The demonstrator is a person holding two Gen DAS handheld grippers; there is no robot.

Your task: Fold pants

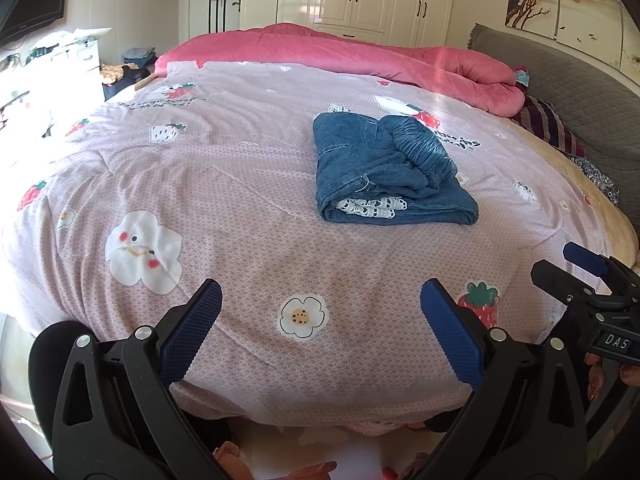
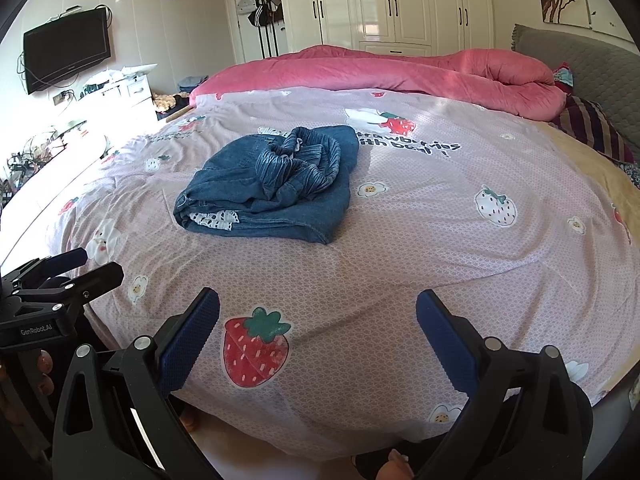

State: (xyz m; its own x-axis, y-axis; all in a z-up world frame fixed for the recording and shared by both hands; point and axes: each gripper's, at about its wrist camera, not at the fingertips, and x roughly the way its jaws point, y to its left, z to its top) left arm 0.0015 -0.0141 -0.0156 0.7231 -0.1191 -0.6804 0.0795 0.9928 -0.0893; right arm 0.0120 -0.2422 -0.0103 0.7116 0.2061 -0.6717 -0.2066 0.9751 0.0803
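Pants (image 1: 390,172) folded, legs hidden, tongs (image 1: 320,320) empty

The right tool (image 1: 600,280), seen at the right edge of the left wrist view, carried a small plate reading "DAS". The left tool (image 2: 80,268), at the left edge of the right wrist view, was marked "GenRobot.AI". The bed cover (image 2: 400,216) bore black lettering at its far side, upside down and only partly legible
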